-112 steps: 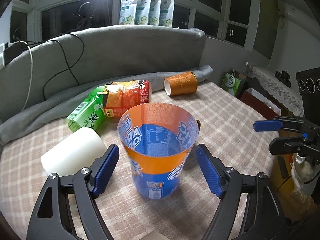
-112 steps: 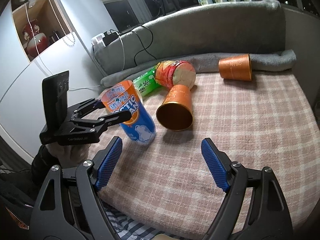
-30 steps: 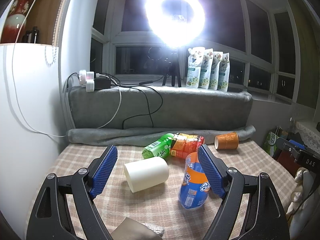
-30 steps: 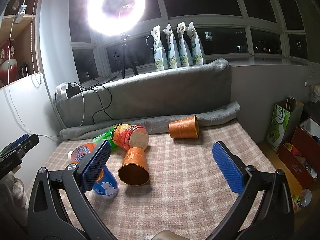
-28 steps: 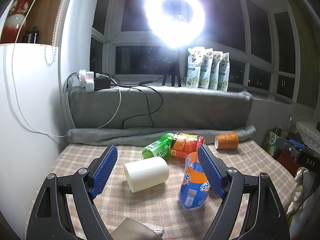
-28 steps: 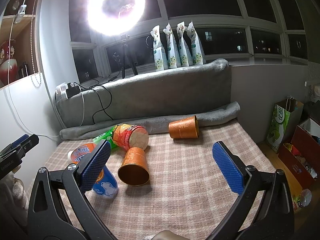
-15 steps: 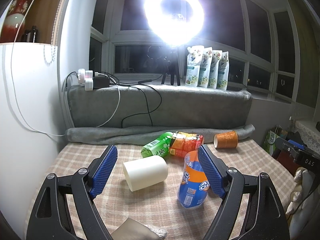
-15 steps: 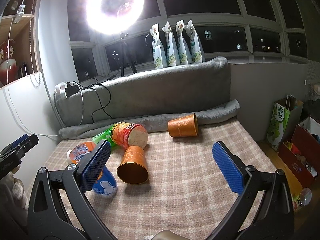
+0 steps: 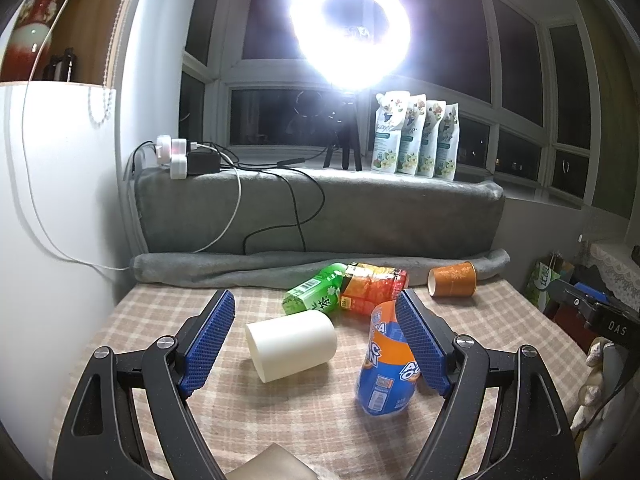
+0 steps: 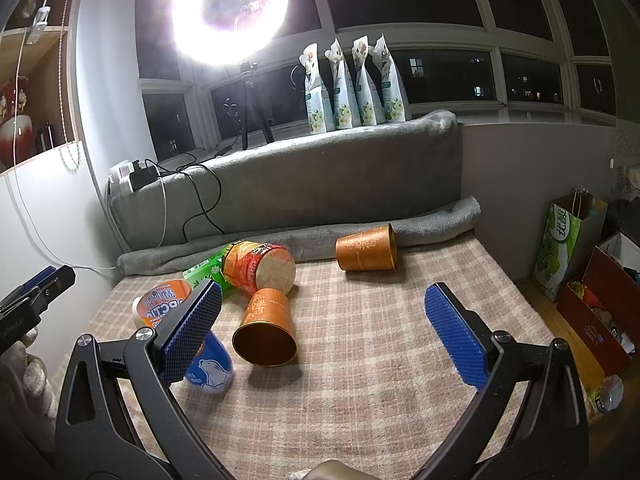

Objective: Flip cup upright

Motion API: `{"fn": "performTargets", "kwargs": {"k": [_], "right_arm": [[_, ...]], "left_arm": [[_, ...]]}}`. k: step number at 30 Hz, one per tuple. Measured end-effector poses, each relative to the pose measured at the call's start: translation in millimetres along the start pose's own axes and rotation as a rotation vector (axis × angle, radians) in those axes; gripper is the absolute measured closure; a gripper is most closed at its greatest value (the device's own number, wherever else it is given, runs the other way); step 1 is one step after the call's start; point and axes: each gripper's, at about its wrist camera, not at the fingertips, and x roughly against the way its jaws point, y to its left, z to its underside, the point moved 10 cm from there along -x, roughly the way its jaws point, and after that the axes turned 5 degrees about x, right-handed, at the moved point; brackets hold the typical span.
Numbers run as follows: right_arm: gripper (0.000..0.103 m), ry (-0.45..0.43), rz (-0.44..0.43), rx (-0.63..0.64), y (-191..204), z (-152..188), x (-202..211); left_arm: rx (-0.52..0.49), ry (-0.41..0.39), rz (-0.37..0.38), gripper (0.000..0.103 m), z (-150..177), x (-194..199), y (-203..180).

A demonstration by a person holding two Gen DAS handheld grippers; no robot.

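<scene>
A blue and orange cup [image 9: 386, 364] stands upright on the checked table; it also shows in the right wrist view [image 10: 200, 356], partly behind a finger. A white cup [image 9: 291, 343] lies on its side. An orange cup [image 10: 267, 326] lies on its side with its mouth toward me. Another orange cup [image 10: 366, 254] lies on its side at the back; it also shows in the left wrist view [image 9: 453, 279]. My left gripper [image 9: 320, 342] is open and empty, held back from the cups. My right gripper [image 10: 326, 332] is open and empty, held back above the near orange cup.
A green bottle [image 9: 314, 294] and a red-orange snack can [image 9: 374, 287] lie at the back of the table. A grey rolled blanket [image 9: 280, 268] and a grey padded ledge [image 10: 320, 176] border the far side. A white wall [image 9: 48, 240] stands left. Bags and boxes [image 10: 592, 276] sit on the floor right.
Since 3.7 s ago the left gripper has left the blue and orange cup standing and both grippers have pulled back and up. In the last second hardly anything has moved.
</scene>
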Motion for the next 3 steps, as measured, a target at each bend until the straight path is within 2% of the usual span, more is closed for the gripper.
{"fn": "performTargets", "kwargs": {"k": [3], "right_arm": [[0.0,0.004,0.0,0.003,0.1,0.5,-0.6]], "left_arm": [[0.0,-0.001,-0.001,0.02,0.0,-0.2,0.0]]}}
